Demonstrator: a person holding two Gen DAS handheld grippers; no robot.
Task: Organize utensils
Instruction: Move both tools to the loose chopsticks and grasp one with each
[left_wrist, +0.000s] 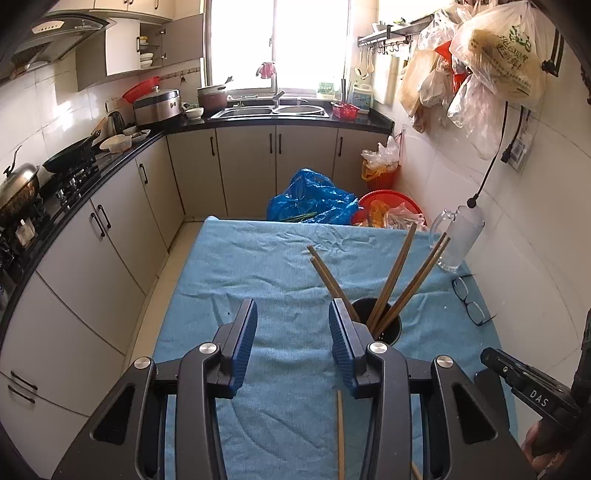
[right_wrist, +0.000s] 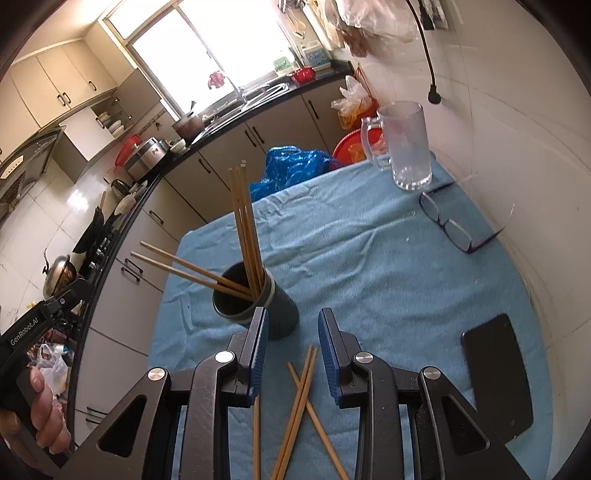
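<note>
A black cylindrical holder (right_wrist: 284, 314) stands on the blue cloth with several wooden chopsticks (right_wrist: 243, 229) leaning out of it. Three loose chopsticks (right_wrist: 301, 391) lie crossed on the cloth just in front of it. My right gripper (right_wrist: 293, 347) hangs open above them, its fingers apart and touching nothing. In the left wrist view the holder (left_wrist: 391, 334) sits just behind the right-hand finger. My left gripper (left_wrist: 293, 332) is open and empty over bare cloth, with one loose chopstick (left_wrist: 340, 435) lying below it.
A glass mug (right_wrist: 406, 147), eyeglasses (right_wrist: 448, 221) and a black phone (right_wrist: 498, 373) lie on the cloth-covered table (right_wrist: 369, 258) near the white wall. Kitchen cabinets (left_wrist: 122, 229) run along the left. A blue bag (left_wrist: 310, 199) and red basins sit beyond the table's far edge.
</note>
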